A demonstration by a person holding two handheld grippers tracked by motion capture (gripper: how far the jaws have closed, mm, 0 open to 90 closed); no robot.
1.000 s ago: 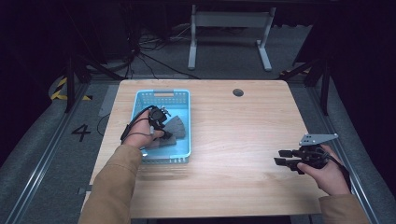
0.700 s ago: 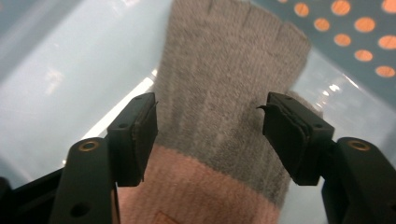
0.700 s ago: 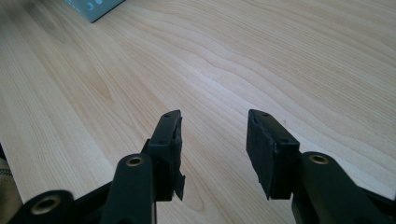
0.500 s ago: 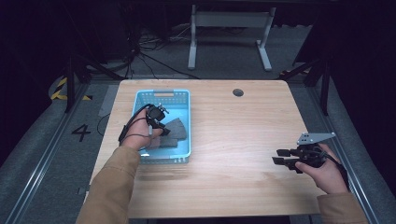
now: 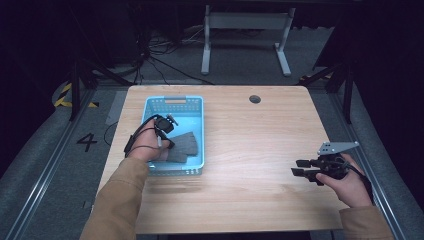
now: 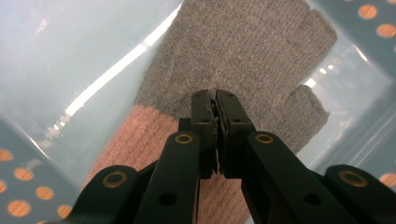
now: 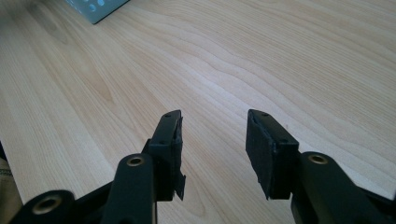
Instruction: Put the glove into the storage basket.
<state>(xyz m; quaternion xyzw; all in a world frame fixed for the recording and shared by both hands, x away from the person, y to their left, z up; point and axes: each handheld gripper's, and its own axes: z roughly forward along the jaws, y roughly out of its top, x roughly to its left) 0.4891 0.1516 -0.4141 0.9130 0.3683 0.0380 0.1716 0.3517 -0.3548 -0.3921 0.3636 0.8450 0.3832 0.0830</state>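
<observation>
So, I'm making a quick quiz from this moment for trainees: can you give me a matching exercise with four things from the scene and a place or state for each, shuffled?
Things:
1. left gripper
2. right gripper
3. grey glove
4. blue basket

Places or states:
A. lies inside the basket
B. jaws apart, nothing between them, above bare wood
C. stands on the left part of the table
D. jaws pinched together on knitted fabric

Pairs: 1-D, 2-B, 3-A, 4-C
</observation>
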